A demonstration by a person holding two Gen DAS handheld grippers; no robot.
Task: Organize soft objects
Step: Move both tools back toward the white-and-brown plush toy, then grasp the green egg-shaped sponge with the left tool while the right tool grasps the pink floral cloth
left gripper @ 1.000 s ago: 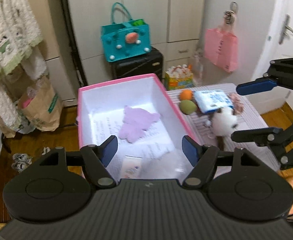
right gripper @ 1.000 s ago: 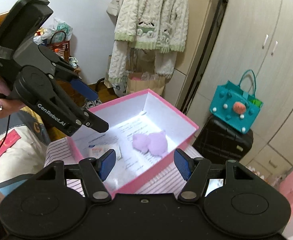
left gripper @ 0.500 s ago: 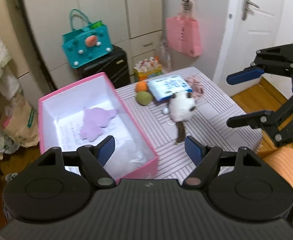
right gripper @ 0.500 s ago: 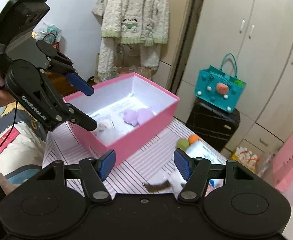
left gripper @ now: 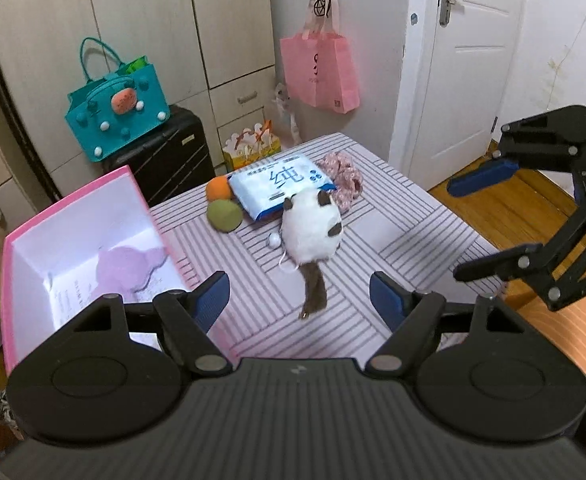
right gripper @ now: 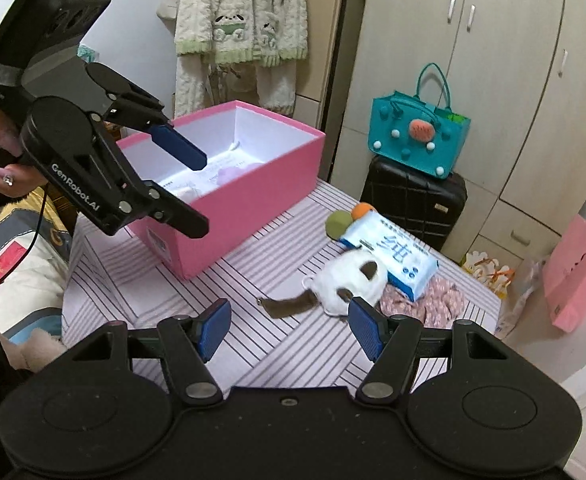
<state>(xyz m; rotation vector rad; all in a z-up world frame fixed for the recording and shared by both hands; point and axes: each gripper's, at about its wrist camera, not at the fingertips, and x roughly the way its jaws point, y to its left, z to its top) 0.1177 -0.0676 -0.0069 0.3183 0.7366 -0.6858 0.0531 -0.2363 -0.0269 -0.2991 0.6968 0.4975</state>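
Striped table (left gripper: 393,240) now fills both views as the left gripper (left gripper: 299,300), jaws apart and empty, swings away from the pink box (right gripper: 229,200) at the left edge toward the plush toy (left gripper: 313,232) mid-table, probably next, while the right gripper (right gripper: 289,328) hovers spread.

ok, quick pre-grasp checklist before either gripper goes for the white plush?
1. left gripper open and holding nothing: ok.
2. right gripper open and holding nothing: ok.
3. white plush uncovered from above, brown tail toward the grippers: ok.
4. Plush separate from its neighbours: not ok, it leans against the wipes pack and the floral scrunchie.
5. pink box open, with room beside the purple plush: ok.
6. Small white ball tied to the plush by a string: cannot tell.
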